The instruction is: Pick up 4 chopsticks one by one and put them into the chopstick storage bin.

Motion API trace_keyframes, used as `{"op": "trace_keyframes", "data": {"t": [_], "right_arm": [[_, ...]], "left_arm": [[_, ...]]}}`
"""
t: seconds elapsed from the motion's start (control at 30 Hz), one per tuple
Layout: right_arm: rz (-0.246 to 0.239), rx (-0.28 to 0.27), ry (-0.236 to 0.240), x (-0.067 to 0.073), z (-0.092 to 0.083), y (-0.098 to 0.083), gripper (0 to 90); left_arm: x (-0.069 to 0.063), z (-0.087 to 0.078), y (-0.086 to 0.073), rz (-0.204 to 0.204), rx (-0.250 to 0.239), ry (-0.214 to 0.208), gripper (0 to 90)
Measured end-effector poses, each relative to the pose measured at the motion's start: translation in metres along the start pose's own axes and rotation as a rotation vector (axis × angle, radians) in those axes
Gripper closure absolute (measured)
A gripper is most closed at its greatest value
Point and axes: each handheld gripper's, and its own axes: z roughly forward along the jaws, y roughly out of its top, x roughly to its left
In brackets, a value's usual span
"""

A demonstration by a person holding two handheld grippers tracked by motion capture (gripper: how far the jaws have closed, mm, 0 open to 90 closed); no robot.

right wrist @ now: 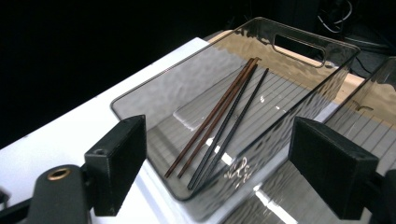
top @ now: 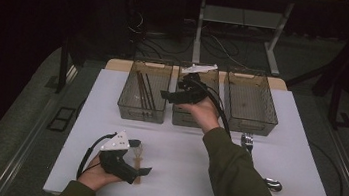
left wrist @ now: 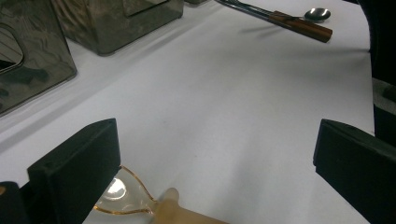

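Hovering over the left bin (top: pixel 143 97) of chopsticks (right wrist: pixel 219 121) — right hand-held gripper (top: pixel 167 95) jaws apart, left hand-held gripper (top: pixel 141 173) apart beside amber spoon (left wrist: pixel 126 198).

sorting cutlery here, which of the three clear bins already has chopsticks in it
The left clear plastic bin, seen from the high view: brown and black chopsticks lie in it. The middle clear bin and right clear bin show no chopsticks.

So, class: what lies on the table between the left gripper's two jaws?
Bare white table, as the left gripper view shows; the amber spoon lies beside one jaw of the left gripper.
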Motion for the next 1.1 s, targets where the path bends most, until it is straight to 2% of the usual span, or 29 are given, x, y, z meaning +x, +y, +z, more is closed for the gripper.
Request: {"op": "trace_keyframes", "data": {"t": [0.3,0.43,0.5,0.6,0.87,1.1], "right_arm": [[0.033,-0.03,-0.012,-0.009,-0.03,-0.023,17.0],[0.021,-0.02,-0.024,-0.011,-0.044,-0.036,17.0],[0.014,-0.034,-0.042,-0.01,-0.05,-0.042,13.9],[-0.027,-0.022,-0.063,-0.009,-0.059,-0.05,13.9],[-0.03,-0.009,-0.023,-0.011,-0.08,-0.074,13.9],[-0.037,-0.034,-0.005,-0.015,-0.1,-0.1,13.9]], "left_arm": [[0.0,0.001,0.0,-0.01,0.004,0.002,0.0],[-0.001,0.002,0.0,-0.005,0.01,0.002,0.0],[-0.001,0.001,0.0,-0.005,0.008,0.002,0.0],[-0.001,0.001,0.0,-0.008,0.003,0.002,0.0],[0.0,0.001,0.0,-0.005,0.008,0.003,0.0],[0.001,-0.001,-0.001,-0.008,0.009,0.016,0.0]]}}
